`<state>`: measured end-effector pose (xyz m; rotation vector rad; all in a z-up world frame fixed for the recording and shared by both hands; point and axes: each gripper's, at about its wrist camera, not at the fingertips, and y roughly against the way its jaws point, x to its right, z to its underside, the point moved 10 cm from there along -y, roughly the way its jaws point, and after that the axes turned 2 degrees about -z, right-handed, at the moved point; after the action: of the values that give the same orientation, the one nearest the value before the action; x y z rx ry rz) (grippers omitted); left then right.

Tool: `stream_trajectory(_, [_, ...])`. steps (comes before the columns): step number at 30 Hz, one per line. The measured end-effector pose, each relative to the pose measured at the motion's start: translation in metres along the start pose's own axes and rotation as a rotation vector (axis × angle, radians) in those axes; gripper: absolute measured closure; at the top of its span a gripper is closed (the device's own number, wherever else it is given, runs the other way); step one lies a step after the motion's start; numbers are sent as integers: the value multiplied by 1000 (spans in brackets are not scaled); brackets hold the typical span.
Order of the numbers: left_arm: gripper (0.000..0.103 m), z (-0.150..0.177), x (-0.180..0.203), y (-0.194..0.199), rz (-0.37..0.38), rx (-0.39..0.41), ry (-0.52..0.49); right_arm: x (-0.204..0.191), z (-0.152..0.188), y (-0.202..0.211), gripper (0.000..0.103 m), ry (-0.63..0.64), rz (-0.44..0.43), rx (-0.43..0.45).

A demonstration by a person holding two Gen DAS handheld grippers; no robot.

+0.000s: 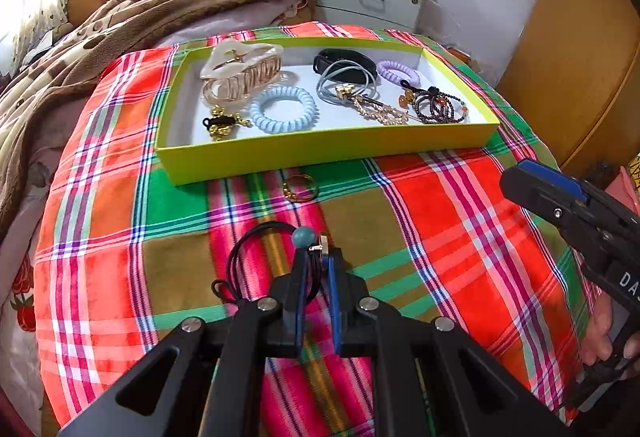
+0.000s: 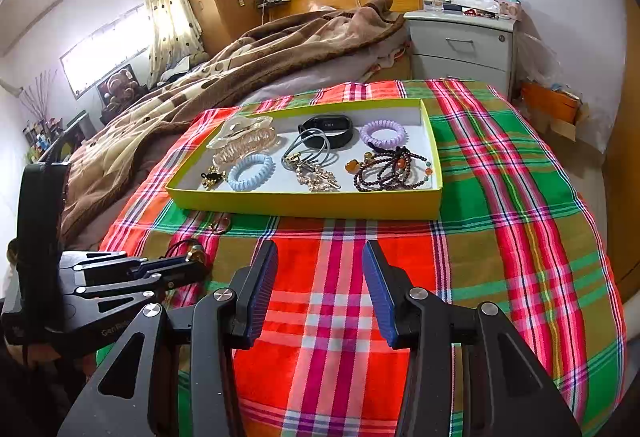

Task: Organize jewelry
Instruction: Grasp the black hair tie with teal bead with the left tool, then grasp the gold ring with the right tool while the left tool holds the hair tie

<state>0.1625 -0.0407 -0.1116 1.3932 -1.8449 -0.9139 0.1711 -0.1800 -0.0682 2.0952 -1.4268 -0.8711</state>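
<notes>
On the near plaid cloth (image 1: pixel 420 197), left gripper (image 1: pixel 318 261) clamped on a black cord hair tie (image 1: pixel 256 237) with teal bead; right gripper (image 2: pixel 320 289) released, empty. Beyond it, one gold ring (image 1: pixel 300 188) lies loose just before the yellow tray (image 1: pixel 320 153). Judged mostly done: tray holds one claw clip (image 1: pixel 240 71), two coil ties, one black band, beaded bracelets; two pieces left.

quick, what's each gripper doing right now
left gripper: shut on the black cord hair tie
right gripper: open, holding nothing
</notes>
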Motion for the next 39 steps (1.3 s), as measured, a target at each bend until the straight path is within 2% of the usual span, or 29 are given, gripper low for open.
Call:
stream_trajectory(8, [93, -1, -17, 23, 1, 58, 30, -15, -3, -6, 58, 27, 0, -16])
stream_trajectory(18, [93, -5, -56, 51, -19, 123, 93, -65, -3, -42, 58, 103, -33, -81])
stream_trajectory(25, [93, -3, -72, 53, -7, 132, 119, -88, -2, -69, 58, 132, -43, -121])
stream_trajectory(39, [93, 1, -83, 48, 11, 126, 142, -100, 3, -99, 58, 172, -14, -171])
